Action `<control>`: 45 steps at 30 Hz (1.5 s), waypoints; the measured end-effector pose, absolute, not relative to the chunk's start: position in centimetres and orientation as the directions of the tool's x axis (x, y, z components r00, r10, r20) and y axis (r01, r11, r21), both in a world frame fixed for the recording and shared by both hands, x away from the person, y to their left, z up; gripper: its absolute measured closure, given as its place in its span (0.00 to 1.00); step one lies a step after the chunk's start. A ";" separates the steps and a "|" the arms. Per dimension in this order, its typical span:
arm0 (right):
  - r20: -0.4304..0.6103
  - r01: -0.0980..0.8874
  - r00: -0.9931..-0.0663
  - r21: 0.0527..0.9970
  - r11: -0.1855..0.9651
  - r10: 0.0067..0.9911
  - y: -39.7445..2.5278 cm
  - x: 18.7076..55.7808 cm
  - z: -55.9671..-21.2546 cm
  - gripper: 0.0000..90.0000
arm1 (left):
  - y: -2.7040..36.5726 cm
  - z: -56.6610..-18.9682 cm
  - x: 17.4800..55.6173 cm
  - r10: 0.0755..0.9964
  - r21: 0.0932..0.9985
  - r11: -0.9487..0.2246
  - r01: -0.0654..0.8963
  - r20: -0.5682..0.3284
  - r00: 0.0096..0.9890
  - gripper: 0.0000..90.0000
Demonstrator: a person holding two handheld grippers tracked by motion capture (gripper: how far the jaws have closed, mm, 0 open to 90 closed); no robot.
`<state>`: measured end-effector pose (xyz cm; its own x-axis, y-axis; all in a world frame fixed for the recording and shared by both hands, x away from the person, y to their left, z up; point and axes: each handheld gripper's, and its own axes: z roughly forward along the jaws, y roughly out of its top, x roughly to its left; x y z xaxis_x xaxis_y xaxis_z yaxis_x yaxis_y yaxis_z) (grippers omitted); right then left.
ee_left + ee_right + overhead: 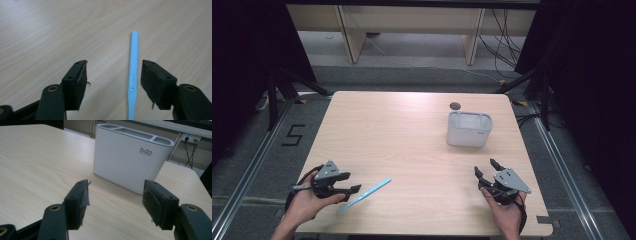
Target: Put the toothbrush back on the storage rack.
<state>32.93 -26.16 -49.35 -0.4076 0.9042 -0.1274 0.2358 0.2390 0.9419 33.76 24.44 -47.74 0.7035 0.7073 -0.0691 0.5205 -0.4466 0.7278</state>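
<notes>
— Cataloguing from the left tool outward: what did the entry record?

— Jaws stood apart, nothing between the pads. A light blue toothbrush handle lay flat on the bench inside the gap, just beside the right-hand pad and well off the left one. In the high view the same toothbrush lay near the front edge, just beside the left tool.

— Advice for the pick?

— Judged only: shift the tool sideways until the handle sat midway between the pads, lower until both nearly met the wood, then close squarely across the narrow shaft so it would not roll or skid out.

— Right tool?

— Right tool likewise stood apart and empty, facing the white holder, which stood upright toward the far right of the bench.

— Any writing?

— "bdo" on the holder's wall, with a smaller line beneath, too small to read. A "5" was marked on the floor at the left.
</notes>
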 end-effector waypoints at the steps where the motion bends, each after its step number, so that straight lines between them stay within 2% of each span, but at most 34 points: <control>1: -0.132 0.232 -0.407 0.942 0.241 0.904 -26.2 33.0 -49.3 0.43 | 24.2 -47.6 34.0 0.694 0.704 -0.469 0.534 -0.080 0.715 0.43; 3: -0.121 0.233 -0.410 0.944 0.232 0.904 -26.2 32.9 -49.3 0.44 | 23.8 -47.4 34.4 0.685 0.645 -0.503 0.576 -0.109 0.721 0.45; 8: -0.148 0.209 -0.399 0.946 0.248 0.905 -26.4 32.9 -49.2 0.44 | 23.3 -47.1 35.4 0.660 0.587 -0.574 0.572 -0.081 0.746 0.48; 12: -0.146 0.213 -0.404 0.945 0.248 0.903 -26.4 33.0 -49.2 0.44 | 22.7 -46.6 36.3 0.625 0.489 -0.664 0.565 -0.051 0.779 0.51; 16: -0.123 0.236 -0.402 0.944 0.232 0.907 -26.2 32.8 -49.2 0.44 | 22.1 -46.6 36.6 0.619 0.447 -0.689 0.571 -0.049 0.784 0.54; 19: -0.160 0.200 -0.405 0.945 0.258 0.900 -26.3 33.1 -49.2 0.44 | 21.3 -46.7 37.1 0.576 0.373 -0.750 0.546 -0.038 0.816 0.55; 23: -0.169 0.194 -0.410 0.944 0.266 0.896 -26.3 33.2 -49.1 0.44 | 20.5 -46.8 37.4 0.542 0.348 -0.782 0.517 -0.031 0.840 0.57; 24: -0.125 0.228 -0.422 0.944 0.238 0.898 -26.0 33.0 -49.2 0.44 | 20.2 -46.8 37.3 0.541 0.342 -0.784 0.518 -0.032 0.840 0.58; 26: -0.121 0.230 -0.422 0.944 0.235 0.898 -26.0 33.0 -49.2 0.44 | 19.8 -46.9 37.3 0.534 0.323 -0.794 0.516 -0.036 0.845 0.60; 45: -0.151 0.218 -0.427 0.940 0.264 0.891 -25.9 33.1 -49.2 0.43 | 17.3 -47.4 37.8 0.451 0.148 -0.883 0.446 0.002 0.892 0.74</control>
